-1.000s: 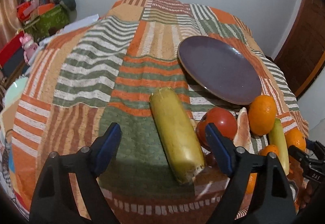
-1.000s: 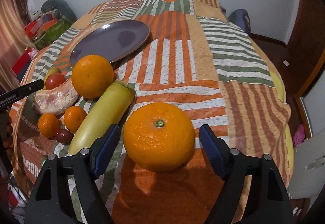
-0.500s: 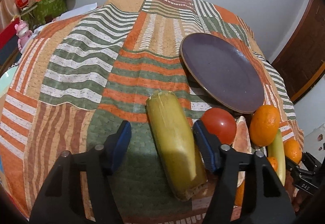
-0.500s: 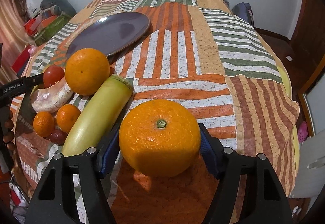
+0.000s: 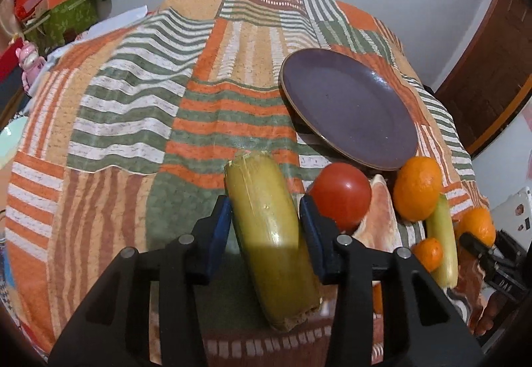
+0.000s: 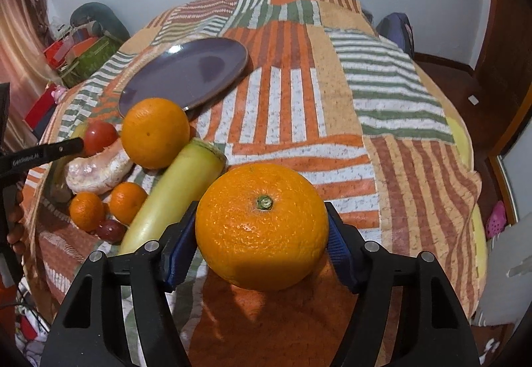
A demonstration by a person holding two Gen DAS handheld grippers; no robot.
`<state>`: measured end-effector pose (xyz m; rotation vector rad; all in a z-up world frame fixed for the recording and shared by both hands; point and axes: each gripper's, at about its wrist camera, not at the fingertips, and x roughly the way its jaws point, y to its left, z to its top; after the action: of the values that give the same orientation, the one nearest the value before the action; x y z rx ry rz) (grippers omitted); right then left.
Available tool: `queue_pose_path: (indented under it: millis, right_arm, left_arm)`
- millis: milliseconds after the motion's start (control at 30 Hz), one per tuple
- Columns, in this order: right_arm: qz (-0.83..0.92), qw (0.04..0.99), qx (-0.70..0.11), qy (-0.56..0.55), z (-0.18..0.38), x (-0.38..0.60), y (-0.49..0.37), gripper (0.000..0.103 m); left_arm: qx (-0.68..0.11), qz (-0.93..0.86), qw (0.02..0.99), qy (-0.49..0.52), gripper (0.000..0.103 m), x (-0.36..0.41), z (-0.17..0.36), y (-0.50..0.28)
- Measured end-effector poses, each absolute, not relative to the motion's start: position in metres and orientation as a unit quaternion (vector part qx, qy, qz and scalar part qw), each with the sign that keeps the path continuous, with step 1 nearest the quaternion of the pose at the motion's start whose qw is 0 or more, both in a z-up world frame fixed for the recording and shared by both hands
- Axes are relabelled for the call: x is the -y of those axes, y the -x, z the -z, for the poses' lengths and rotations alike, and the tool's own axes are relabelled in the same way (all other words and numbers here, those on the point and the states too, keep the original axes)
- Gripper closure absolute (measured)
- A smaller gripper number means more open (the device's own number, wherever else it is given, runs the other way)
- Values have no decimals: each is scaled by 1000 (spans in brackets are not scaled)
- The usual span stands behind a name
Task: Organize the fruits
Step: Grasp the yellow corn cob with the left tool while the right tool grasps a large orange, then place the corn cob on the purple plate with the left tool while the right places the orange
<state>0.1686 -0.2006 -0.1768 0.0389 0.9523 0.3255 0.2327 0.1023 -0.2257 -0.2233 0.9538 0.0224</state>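
Note:
My left gripper (image 5: 265, 227) is shut on a yellow-green banana piece (image 5: 266, 227) that lies on the patchwork cloth. A red tomato (image 5: 340, 190) sits just right of it. My right gripper (image 6: 261, 234) is shut on a large orange (image 6: 262, 227) near the table's front. An empty purple plate (image 5: 349, 107) lies beyond the fruit; it also shows in the right wrist view (image 6: 186, 77). Left of my right gripper lie a second banana piece (image 6: 173, 194), another large orange (image 6: 154, 132), a peeled citrus segment (image 6: 96, 172) and two small oranges (image 6: 128, 200).
The table carries an orange, green and white patchwork cloth (image 5: 139, 107). Boxes and bags (image 5: 56, 11) are piled at the far left. A wooden door (image 5: 492, 67) stands at the right. A small dark fruit (image 6: 111, 229) lies by the small oranges.
Both grippers have moved forward and closed: the left jaws now clamp the banana piece, the right jaws now clamp the large orange.

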Motion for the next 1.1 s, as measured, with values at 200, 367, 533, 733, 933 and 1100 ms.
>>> queue_pose_path:
  millis: [200, 367, 533, 733, 933, 1100]
  right_arm:
    - [-161, 890, -426, -14, 153, 198, -168, 37]
    - [-164, 905, -392, -15, 130, 195, -170, 37]
    - [-166, 913, -371, -17, 117, 192, -174, 37]
    - [-167, 918, -360, -17, 111, 188, -182, 37]
    - [-169, 925, -340, -13, 101, 182, -197, 37]
    - [-178, 926, -331, -14, 97, 174, -211, 37]
  left_arm:
    - [-425, -8, 900, 95, 65, -99, 194, -212]
    - [-398, -3, 914, 75, 68, -90, 170, -201]
    - [-400, -2, 913, 80, 69, -91, 170, -198]
    - [-387, -3, 919, 78, 70, -90, 162, -197]
    - [-369, 6, 927, 69, 70, -84, 148, -207]
    - [-357, 17, 932, 66, 70, -77, 139, -222]
